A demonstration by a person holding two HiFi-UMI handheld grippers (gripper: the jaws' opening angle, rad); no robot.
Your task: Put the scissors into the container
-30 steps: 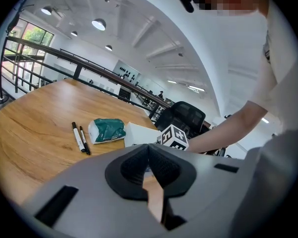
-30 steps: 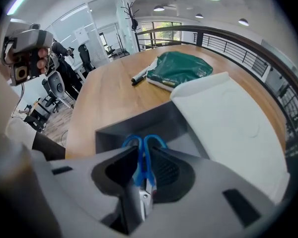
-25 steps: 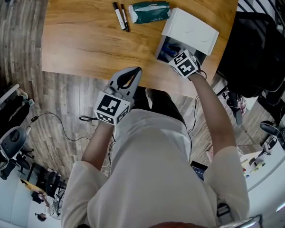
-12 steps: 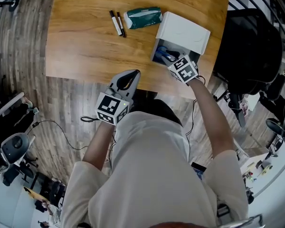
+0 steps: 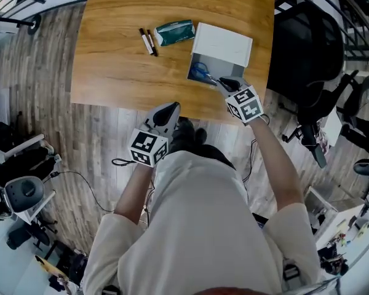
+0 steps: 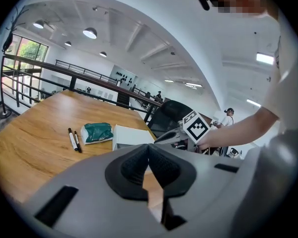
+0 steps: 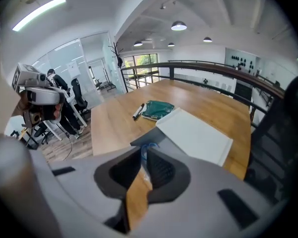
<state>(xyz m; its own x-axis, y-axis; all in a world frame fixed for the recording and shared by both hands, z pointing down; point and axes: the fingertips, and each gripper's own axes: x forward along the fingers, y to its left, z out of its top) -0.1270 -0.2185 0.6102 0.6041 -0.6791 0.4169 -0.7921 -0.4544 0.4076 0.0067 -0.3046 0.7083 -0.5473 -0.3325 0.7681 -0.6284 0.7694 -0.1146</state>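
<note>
Scissors point(image 5: 202, 72) lie inside the grey container point(image 5: 219, 70), blue handles toward its left side, with the white lid point(image 5: 222, 43) right behind it. The right tongs point(image 5: 226, 83) sit at the container's near rim, closing, with nothing between them. Two pens point(image 5: 147, 42) and a green packet point(image 5: 175, 32) lie just left on the bench point(image 5: 123, 66). The left tongs point(image 5: 171, 107) are closed and empty at the bench's near edge.

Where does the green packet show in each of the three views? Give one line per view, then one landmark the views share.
Head view: green packet, upper centre, just left of the white container.
Left gripper view: left of centre, between the markers and the container.
Right gripper view: centre, just beyond the container.
Shared landmark: the two markers lying beside the packet.
</note>
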